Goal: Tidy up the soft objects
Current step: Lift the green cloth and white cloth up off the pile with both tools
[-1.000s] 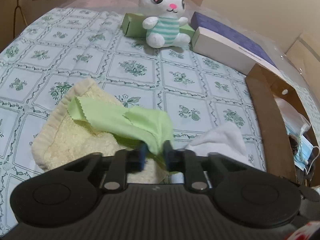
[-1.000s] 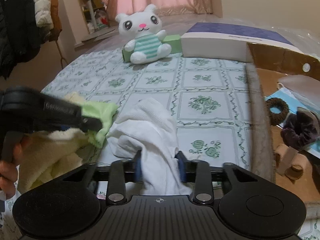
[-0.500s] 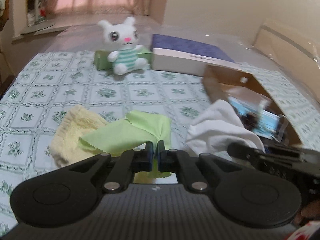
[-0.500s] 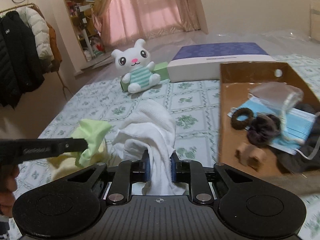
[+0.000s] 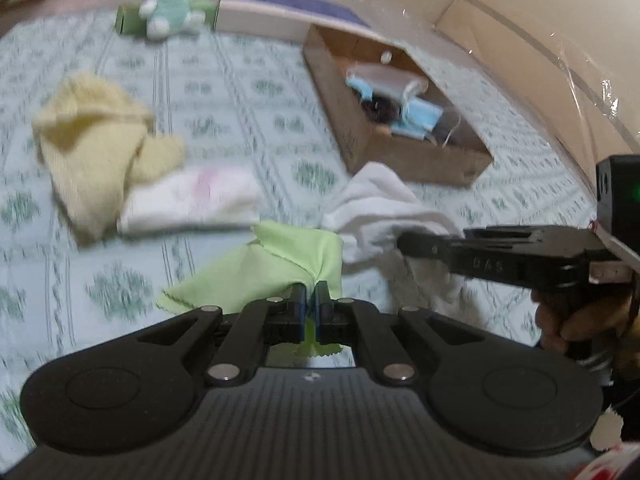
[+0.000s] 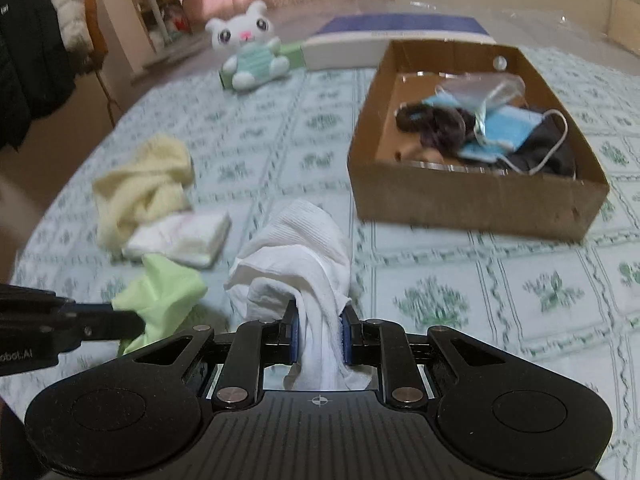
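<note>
My left gripper (image 5: 310,294) is shut on a light green cloth (image 5: 276,268) and holds it above the table. My right gripper (image 6: 319,312) is shut on a white cloth (image 6: 300,248), also lifted. The green cloth shows in the right wrist view (image 6: 164,292), the white cloth in the left wrist view (image 5: 380,204). A yellow towel (image 5: 96,144) and a folded white and pink cloth (image 5: 192,200) lie on the patterned tablecloth (image 6: 520,280). An open cardboard box (image 6: 472,196) holds face masks and dark hair ties.
A white plush bunny (image 6: 252,52) sits at the back against a green box (image 6: 292,56). A long white and purple box (image 6: 400,36) lies behind the cardboard box. Coats hang at the left (image 6: 36,52).
Both grippers have risen and swung right with their cloths. The green cloth is off the yellow towel, and a folded white and pink cloth shows beside the towel.
</note>
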`<state>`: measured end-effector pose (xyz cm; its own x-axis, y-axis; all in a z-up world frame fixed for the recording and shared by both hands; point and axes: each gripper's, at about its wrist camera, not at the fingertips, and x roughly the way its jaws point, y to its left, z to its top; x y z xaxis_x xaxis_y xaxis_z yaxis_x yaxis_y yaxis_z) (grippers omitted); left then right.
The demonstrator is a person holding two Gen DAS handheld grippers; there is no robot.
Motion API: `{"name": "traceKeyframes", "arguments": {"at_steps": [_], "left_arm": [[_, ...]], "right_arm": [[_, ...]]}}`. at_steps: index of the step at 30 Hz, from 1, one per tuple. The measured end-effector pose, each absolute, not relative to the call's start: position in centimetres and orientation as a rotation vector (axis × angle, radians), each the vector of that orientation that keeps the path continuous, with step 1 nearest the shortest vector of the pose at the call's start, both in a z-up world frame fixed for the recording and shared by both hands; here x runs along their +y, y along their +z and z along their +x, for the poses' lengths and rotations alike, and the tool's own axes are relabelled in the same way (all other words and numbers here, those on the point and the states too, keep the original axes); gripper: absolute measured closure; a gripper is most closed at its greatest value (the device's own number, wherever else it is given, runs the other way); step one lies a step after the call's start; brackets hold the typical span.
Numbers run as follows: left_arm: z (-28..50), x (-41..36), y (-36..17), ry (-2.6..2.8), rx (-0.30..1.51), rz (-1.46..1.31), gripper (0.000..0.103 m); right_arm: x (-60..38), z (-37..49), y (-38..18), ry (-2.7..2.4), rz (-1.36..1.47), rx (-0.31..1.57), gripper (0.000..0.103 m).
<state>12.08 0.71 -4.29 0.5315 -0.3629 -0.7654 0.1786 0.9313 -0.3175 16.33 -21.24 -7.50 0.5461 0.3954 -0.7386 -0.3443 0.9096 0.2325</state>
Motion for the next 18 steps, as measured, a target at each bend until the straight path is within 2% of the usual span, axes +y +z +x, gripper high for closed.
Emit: {"name": "traceKeyframes", "arguments": {"at_steps": [2, 4, 6, 7, 9, 10, 12, 15, 18], "left_arm": [[11.9, 0.9, -5.1, -0.272, 0.986, -0.191, 0.096], [12.0, 1.3, -5.6, -0.219, 0.994, -0.157, 0.085], [12.1, 1.7, -5.9, -0.182, 0.997, -0.134, 0.06], [12.2, 1.8, -6.0, -0.167, 0.988, -0.12, 0.057], [12.5, 1.9, -6.3, -0.148, 0.98, -0.074, 0.052], [12.6, 1.9, -6.5, -0.138, 0.979, -0.052, 0.05], [12.8, 1.9, -7.1, -0.116, 0.987, -0.024, 0.045], [13.3, 2.0, -8.0, -0.11, 0.993, -0.026, 0.045], [13.6, 1.7, -8.2, -0.124, 0.957, -0.03, 0.049]], "right_arm": [[-21.3, 16.0, -7.8, 0.441, 0.052, 0.903, 0.083], [-21.1, 15.9, -8.2, 0.447, 0.043, 0.917, 0.083], [-20.7, 16.1, -8.5, 0.448, 0.042, 0.923, 0.082], [-20.4, 16.2, -8.7, 0.458, 0.038, 0.92, 0.081], [-19.6, 16.1, -9.0, 0.48, 0.006, 0.919, 0.072], [-19.2, 16.0, -9.2, 0.485, -0.008, 0.918, 0.069], [-18.7, 15.8, -9.6, 0.498, -0.03, 0.92, 0.055], [-18.4, 15.4, -10.0, 0.517, -0.044, 0.906, 0.042], [-18.3, 15.3, -10.2, 0.513, -0.055, 0.891, 0.037]]}}
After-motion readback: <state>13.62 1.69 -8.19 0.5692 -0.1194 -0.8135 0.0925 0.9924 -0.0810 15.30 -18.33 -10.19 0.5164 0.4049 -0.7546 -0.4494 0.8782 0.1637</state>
